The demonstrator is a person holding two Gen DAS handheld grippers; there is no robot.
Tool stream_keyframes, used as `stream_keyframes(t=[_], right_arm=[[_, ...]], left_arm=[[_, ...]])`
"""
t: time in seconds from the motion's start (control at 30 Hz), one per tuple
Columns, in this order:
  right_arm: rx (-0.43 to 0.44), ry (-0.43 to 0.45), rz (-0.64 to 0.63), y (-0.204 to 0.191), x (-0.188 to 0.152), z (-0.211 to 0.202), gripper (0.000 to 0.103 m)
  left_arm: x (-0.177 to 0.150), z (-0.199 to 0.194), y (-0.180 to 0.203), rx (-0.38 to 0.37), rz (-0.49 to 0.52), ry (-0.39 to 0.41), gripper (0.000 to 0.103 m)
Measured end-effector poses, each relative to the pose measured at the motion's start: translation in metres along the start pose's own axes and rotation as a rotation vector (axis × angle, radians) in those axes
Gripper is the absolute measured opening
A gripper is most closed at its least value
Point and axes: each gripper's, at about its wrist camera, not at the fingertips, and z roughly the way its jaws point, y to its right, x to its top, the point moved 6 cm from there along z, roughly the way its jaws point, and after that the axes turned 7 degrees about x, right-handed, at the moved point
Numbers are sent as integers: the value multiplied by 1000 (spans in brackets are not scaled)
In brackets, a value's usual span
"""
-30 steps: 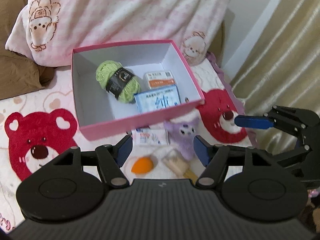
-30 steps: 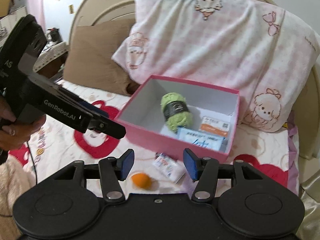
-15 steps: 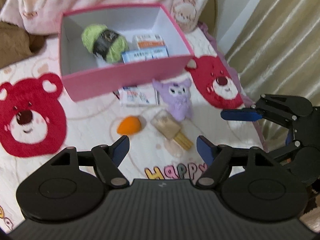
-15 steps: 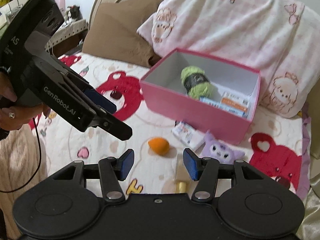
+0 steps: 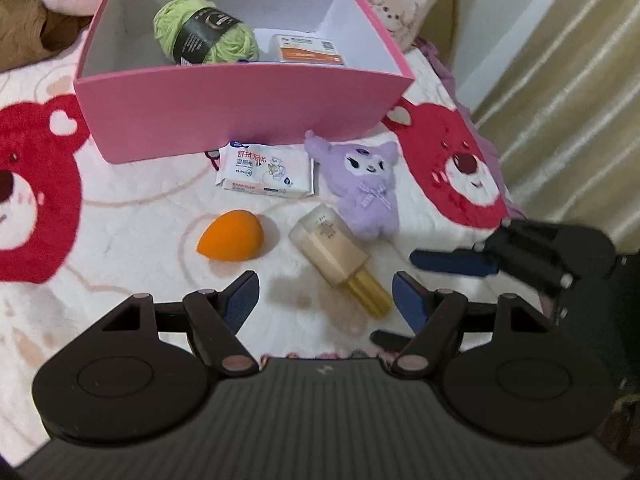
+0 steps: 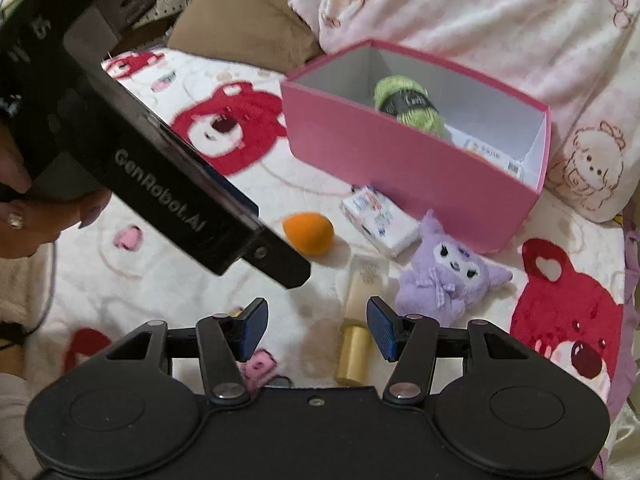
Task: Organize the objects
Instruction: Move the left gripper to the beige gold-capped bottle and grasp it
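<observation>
An open pink box (image 5: 240, 108) (image 6: 400, 160) on the bed holds green yarn (image 5: 204, 32) (image 6: 408, 104) and a small orange-and-white carton (image 5: 308, 50). In front of it lie a wipes pack (image 5: 266, 170) (image 6: 378, 220), an orange sponge (image 5: 232, 236) (image 6: 308, 232), a purple plush (image 5: 368, 184) (image 6: 444, 272) and a beige bottle with a gold cap (image 5: 332, 248) (image 6: 362, 292). My left gripper (image 5: 324, 292) hovers just before the bottle, jaws closing with no pad touching anything. My right gripper (image 6: 316, 324) is open above the bottle's cap end, empty.
The bed cover (image 5: 132, 248) is white with red bear prints. A pink pillow (image 6: 480, 20) and a brown cushion (image 6: 240, 20) lie behind the box. A curtain (image 5: 568, 100) hangs at the right. A hand (image 6: 24, 216) holds the left gripper's body (image 6: 140, 152).
Both grippers have sunk toward the bed, so the loose items now lie close in front of the fingers. The box has shifted up in both views.
</observation>
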Motion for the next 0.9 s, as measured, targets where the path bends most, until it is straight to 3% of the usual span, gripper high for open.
stream_keyframes(t=[0.3, 0.43, 0.6, 0.8, 0.9], right_arm=[[-67, -60, 33, 26, -14, 44, 59], [-51, -66, 79, 35, -17, 57, 41], [-57, -54, 167, 38, -19, 69, 40], [-8, -11, 392, 52, -21, 70, 40], [110, 16, 583, 57, -29, 66, 41]], left_arm=[[-13, 52, 1, -66, -142, 3, 62], [-18, 65, -1, -100, -169, 23, 49], [-21, 70, -5, -103, -173, 56, 43], [-18, 71, -9, -156, -229, 49, 42], [-20, 69, -11, -195, -255, 22, 43]])
